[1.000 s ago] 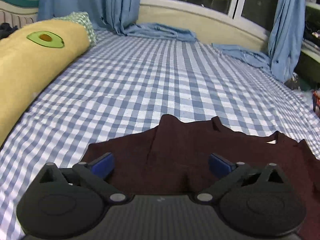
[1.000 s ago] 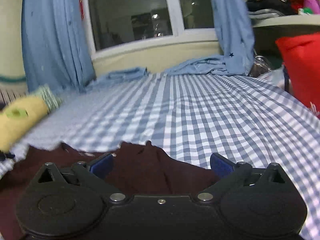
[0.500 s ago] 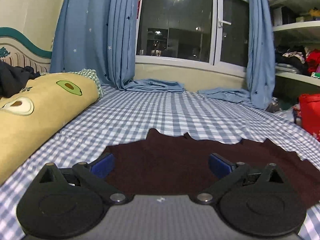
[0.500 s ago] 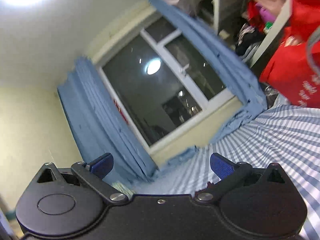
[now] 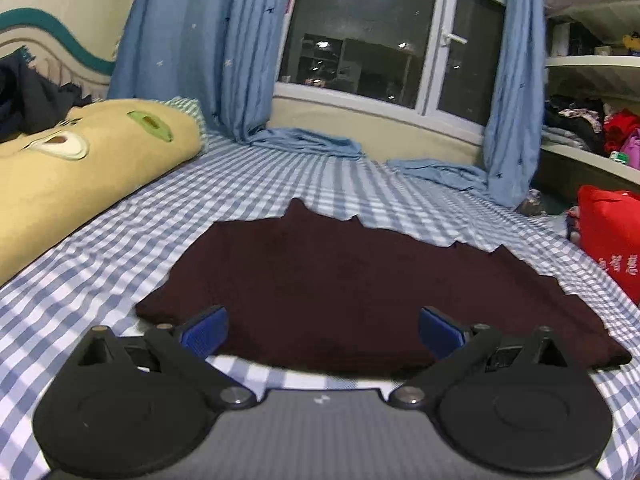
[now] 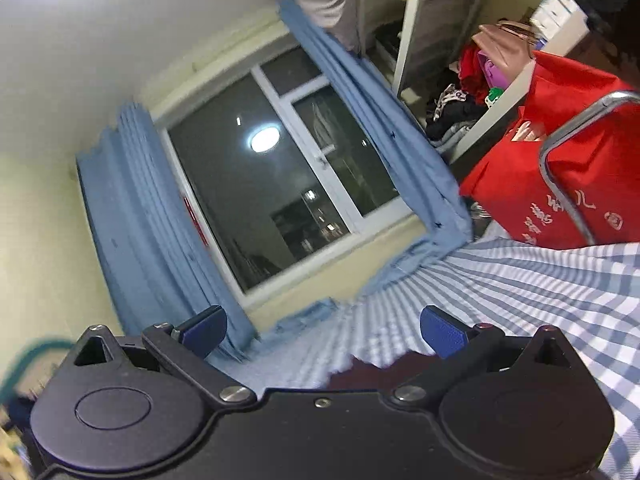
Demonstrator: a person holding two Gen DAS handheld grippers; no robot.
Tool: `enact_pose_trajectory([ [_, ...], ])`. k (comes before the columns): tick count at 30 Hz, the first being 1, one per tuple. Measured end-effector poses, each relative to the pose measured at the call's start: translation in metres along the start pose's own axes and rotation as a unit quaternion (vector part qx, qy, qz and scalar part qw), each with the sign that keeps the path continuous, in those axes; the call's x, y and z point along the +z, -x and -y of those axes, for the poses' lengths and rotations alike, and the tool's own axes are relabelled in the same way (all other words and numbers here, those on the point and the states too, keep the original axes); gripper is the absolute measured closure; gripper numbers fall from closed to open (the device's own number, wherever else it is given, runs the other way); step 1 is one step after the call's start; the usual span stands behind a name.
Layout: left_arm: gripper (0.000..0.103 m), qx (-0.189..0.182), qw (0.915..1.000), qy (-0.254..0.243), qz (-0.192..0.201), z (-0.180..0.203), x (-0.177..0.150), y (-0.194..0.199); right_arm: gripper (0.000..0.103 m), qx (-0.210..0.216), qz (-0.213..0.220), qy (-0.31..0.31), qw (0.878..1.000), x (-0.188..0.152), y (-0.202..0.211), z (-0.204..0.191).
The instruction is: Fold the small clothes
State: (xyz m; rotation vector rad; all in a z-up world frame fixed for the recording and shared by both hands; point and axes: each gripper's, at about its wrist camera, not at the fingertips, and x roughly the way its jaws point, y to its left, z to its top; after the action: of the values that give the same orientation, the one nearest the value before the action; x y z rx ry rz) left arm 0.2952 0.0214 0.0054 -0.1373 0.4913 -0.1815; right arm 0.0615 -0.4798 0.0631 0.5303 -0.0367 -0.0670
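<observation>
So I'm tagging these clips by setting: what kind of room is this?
Most likely a home bedroom: a bed with a blue checked sheet, a yellow avocado-print pillow, and blue curtains beside a dark window.

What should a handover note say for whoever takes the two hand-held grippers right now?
Left hand-held gripper: open, empty, low at the near edge of the dark maroon garment.
Right hand-held gripper: open, empty, tilted up toward the window; only a sliver of the garment shows below it.
Garment: lying flat on the blue checked bedsheet, with a straight near edge. How many folds it has cannot be told.
Nearby: yellow avocado pillow to the left, red bag to the right.
Left to do: probably bring the right gripper back down, grasp an edge and continue folding.
</observation>
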Motion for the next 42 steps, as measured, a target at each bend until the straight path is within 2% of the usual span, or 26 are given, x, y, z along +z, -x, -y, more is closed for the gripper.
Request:
enact_pose_trajectory([
  [4,0.000,0.041,0.9991,0.003,-0.005,-0.012,-0.003,0.001,0.000,-0.049,-0.035,0.074,0.995,-0.033,-0.031,-0.028],
  [7,0.000,0.087,0.9961,0.011,-0.013,-0.022,-0.006,-0.002,0.000,-0.083,-0.085,0.153,0.981,-0.069,-0.063,-0.054],
  [10,0.000,0.097,0.9942,0.038,-0.027,-0.034,-0.011,-0.005,0.000,-0.115,-0.136,0.210,0.961,-0.105,-0.101,-0.074],
  [13,0.000,0.097,0.9930,0.054,-0.042,-0.043,-0.015,-0.011,0.000,-0.101,-0.161,0.240,0.952,-0.131,-0.125,-0.085],
  [16,0.000,0.099,0.9928,0.049,-0.044,-0.043,-0.014,-0.014,0.001,-0.088,-0.175,0.250,0.948,-0.148,-0.143,-0.098],
  [19,0.000,0.104,0.9921,0.048,-0.050,-0.043,-0.011,-0.023,0.000,-0.067,-0.180,0.253,0.948,-0.154,-0.165,-0.112],
  [25,0.000,0.131,0.9874,0.051,-0.072,-0.044,-0.008,-0.040,0.001,-0.045,-0.191,0.288,0.937,-0.175,-0.212,-0.145],
  [28,0.000,0.131,0.9871,0.048,-0.079,-0.044,-0.007,-0.046,0.001,-0.032,-0.195,0.302,0.932,-0.184,-0.231,-0.157],
  [33,0.000,0.127,0.9875,0.046,-0.082,-0.041,-0.003,-0.056,0.001,-0.037,-0.202,0.318,0.926,-0.196,-0.247,-0.169],
  [38,0.000,0.115,0.9884,0.049,-0.086,-0.040,-0.003,-0.067,0.001,-0.049,-0.210,0.305,0.927,-0.210,-0.254,-0.166],
  [40,0.000,0.100,0.9897,0.055,-0.086,-0.041,-0.004,-0.070,0.001,-0.053,-0.216,0.301,0.927,-0.217,-0.255,-0.162],
  [42,0.000,0.065,0.9919,0.074,-0.081,-0.044,-0.007,-0.072,0.001,-0.061,-0.228,0.298,0.925,-0.222,-0.259,-0.158],
])
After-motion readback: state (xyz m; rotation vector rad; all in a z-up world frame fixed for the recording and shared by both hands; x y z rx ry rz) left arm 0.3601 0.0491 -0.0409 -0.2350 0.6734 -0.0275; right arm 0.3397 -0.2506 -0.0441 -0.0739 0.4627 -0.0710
